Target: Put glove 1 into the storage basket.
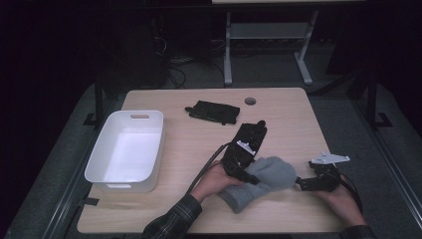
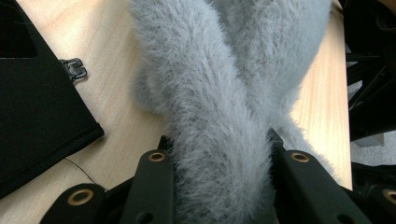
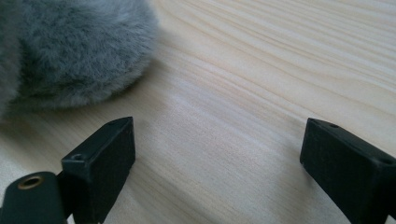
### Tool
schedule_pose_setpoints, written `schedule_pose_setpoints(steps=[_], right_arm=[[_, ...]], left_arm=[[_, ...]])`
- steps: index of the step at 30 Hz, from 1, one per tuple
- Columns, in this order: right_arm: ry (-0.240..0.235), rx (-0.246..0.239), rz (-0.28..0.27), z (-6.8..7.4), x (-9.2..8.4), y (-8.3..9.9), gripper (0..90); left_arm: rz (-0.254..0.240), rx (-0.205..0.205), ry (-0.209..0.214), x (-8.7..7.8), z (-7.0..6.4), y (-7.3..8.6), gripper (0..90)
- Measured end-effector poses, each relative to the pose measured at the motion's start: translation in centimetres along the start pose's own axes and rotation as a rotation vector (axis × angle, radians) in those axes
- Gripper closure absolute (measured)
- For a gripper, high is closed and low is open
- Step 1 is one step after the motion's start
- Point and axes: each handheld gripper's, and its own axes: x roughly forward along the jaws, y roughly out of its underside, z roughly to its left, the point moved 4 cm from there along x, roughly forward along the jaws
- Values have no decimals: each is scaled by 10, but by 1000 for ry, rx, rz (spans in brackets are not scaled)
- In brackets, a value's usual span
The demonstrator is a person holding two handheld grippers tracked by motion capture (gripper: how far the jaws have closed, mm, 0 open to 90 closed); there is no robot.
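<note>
A grey fuzzy mitten [image 1: 271,174] lies on the wooden table [image 1: 283,119] near the front edge. My left gripper [image 1: 247,175] comes in from its left, held by a hand. In the left gripper view the fur [image 2: 219,93] fills the gap of my left gripper [image 2: 218,140], and both jaws press into it. My right gripper [image 1: 301,183] rests just right of the mitten. Its jaws stand wide apart over bare wood, so my right gripper [image 3: 219,135] is open, with the mitten [image 3: 79,51] off to its upper left.
A white bin [image 1: 127,149] stands empty at the table's left. A flat black fabric piece [image 1: 214,112] lies at the back centre. Another black cloth [image 2: 37,107] with a small clip [image 2: 74,69] lies beside the mitten. A round hole [image 1: 250,101] marks the far edge.
</note>
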Motion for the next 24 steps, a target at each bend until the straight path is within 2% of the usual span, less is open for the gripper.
schedule_pose_setpoints(steps=[5, 15, 20, 24], right_arm=[[-2, 1, -1, 0, 0, 0, 102], [1, -7, 1, 0, 0, 0, 99], [1, -7, 1, 0, 0, 0, 99], [1, -7, 1, 0, 0, 0, 98]], left_arm=[[-19, -5, -5, -13, -2, -3, 673], [-77, -4, -25, -58, -2, -10, 670], [-89, -4, -58, -82, 1, -9, 670], [-110, -19, -76, -102, 4, -8, 669]])
